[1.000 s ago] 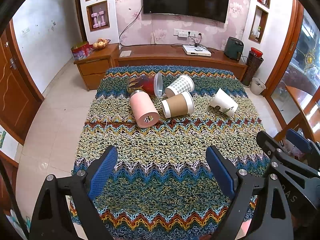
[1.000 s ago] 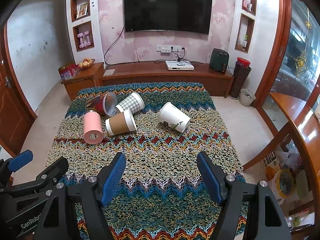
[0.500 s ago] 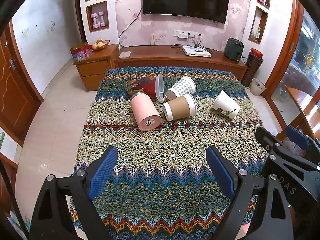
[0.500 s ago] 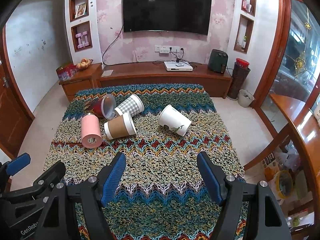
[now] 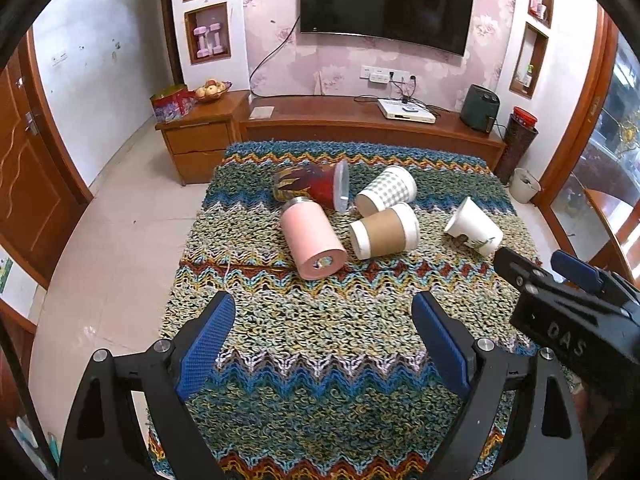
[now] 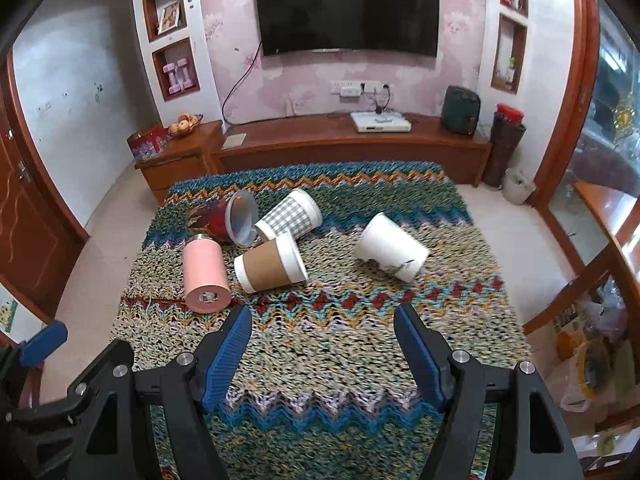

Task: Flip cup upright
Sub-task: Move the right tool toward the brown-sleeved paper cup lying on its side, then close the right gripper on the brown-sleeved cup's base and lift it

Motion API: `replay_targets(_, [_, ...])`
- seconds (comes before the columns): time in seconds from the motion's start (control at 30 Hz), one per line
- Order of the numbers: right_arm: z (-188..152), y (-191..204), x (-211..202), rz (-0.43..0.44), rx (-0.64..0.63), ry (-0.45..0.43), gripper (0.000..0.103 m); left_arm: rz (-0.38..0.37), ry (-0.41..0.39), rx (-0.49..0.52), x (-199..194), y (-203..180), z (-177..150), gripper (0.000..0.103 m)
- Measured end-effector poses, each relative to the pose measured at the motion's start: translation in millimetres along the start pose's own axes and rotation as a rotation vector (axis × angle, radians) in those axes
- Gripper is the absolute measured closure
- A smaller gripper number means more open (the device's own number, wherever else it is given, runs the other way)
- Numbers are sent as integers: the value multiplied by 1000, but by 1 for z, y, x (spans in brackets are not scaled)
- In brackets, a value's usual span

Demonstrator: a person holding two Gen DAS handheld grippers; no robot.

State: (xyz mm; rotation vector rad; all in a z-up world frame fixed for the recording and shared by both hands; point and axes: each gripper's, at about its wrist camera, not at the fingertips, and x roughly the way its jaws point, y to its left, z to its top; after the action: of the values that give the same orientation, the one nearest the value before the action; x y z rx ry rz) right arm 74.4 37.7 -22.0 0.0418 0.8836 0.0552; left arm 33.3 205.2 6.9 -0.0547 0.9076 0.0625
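Observation:
Several cups lie on their sides on a zigzag knitted cloth (image 5: 320,340): a pink tumbler (image 5: 312,236) (image 6: 205,276), a brown-sleeved paper cup (image 5: 386,231) (image 6: 270,264), a grey checked cup (image 5: 386,190) (image 6: 289,215), a red patterned cup with a clear lid (image 5: 312,186) (image 6: 222,220), and a white paper cup (image 5: 474,232) (image 6: 390,247) apart to the right. My left gripper (image 5: 324,340) is open and empty, short of the pink tumbler. My right gripper (image 6: 322,352) is open and empty, short of the brown and white cups.
The cloth-covered table (image 6: 360,360) has tiled floor to its left. A wooden TV cabinet (image 6: 348,144) runs behind it. A wooden table (image 6: 608,216) stands at the right. The right gripper's body (image 5: 576,320) shows at the right of the left wrist view.
Both grippers have moved forward toward the cups, which now look larger and nearer. The cups have not moved. Both jaws stay open.

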Motion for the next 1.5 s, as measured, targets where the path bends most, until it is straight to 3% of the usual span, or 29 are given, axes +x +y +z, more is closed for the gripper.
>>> replay_targets(0.13, [8, 2, 24, 37, 39, 38, 29, 13, 13, -16, 9, 10, 0, 11])
replay_targets(0.4, [24, -13, 100, 202, 303, 191, 29, 30, 46, -39, 23, 27, -5, 11])
replay_targets(0.8, [26, -9, 188, 257, 551, 333, 29, 31, 90, -27, 53, 38, -4, 11])
replay_targets(1.07, [28, 4, 213, 267, 626, 369, 29, 75, 69, -62, 87, 50, 4, 11])
replay_targets(1.5, [47, 14, 242, 278, 661, 377, 29, 80, 117, -94, 132, 52, 8, 11])
